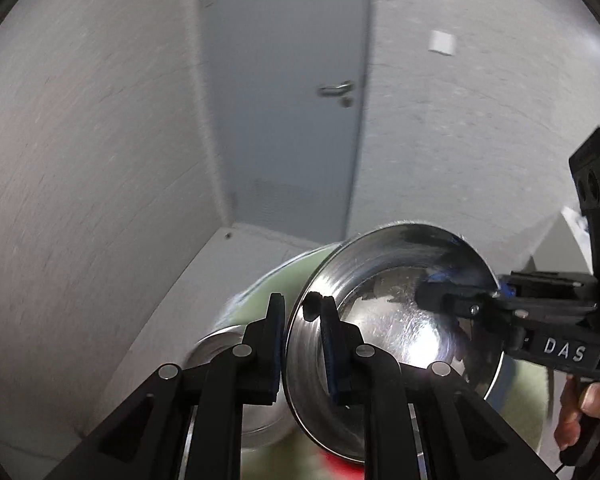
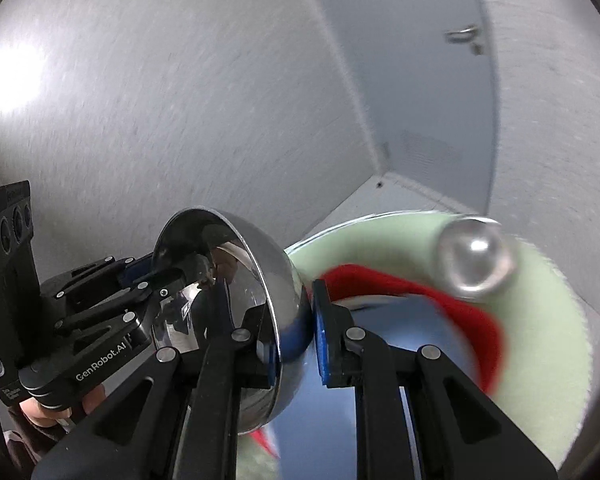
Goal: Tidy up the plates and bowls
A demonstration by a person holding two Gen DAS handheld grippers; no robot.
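While both tools (image 1: 300,344) (image 2: 290,328) pinch the steel bowl (image 1: 392,312), right view alone shows red (image 2: 440,300).

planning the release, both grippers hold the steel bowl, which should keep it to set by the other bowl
Right, probably. The right gripper clamps the rim of the steel bowl with the other bowl on the green plate in open view beyond its fingers; the left gripper holds the far rim.

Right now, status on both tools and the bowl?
Both tools, left and right, clamped on steel bowl rim, held aloft. Second bowl on green mat below.
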